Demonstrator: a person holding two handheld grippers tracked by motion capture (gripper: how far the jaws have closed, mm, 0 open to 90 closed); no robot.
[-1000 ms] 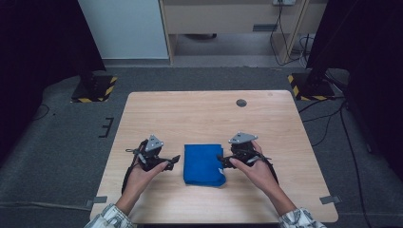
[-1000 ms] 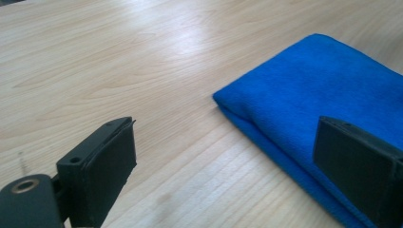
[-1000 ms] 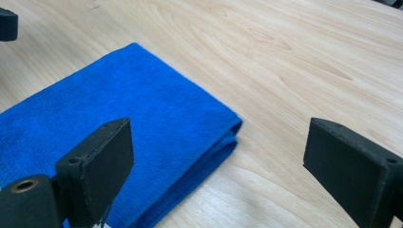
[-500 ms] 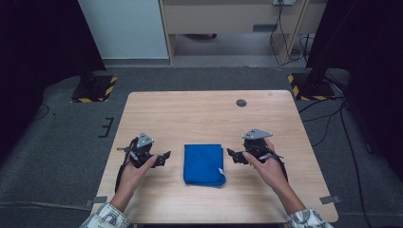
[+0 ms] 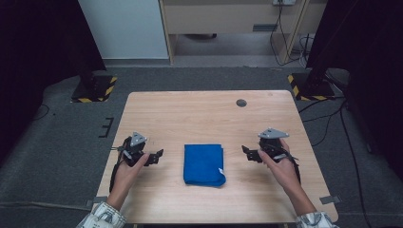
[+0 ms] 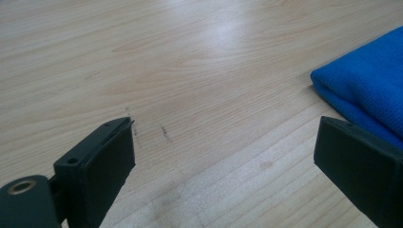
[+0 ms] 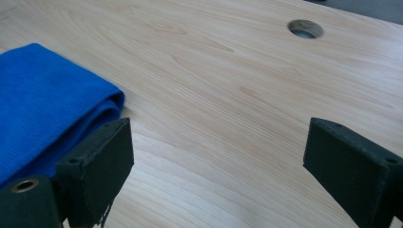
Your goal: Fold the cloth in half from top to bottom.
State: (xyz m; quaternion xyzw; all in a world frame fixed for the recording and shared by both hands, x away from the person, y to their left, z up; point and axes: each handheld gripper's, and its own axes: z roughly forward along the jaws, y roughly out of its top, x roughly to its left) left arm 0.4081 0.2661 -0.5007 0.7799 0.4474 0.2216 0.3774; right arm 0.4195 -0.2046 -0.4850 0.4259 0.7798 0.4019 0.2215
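Pale wooden table (image 5: 199,114) is carrying a folded blue cloth (image 5: 204,164) lying between the left gripper (image 5: 156,157) and right gripper (image 5: 248,153), both gaping wide and empty. Left gripper view: cloth (image 6: 366,90) is sitting beyond the right-hand jaw. Right gripper view: cloth (image 7: 43,104) is lying behind the left-hand jaw.

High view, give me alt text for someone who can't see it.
A folded blue cloth lies on a light wooden table, with a person's two hands at either side of it, each holding a black hand-held gripper apart from the cloth: the left hand-held gripper and the right hand-held gripper, both open. A small round hole sits near the table's far edge.
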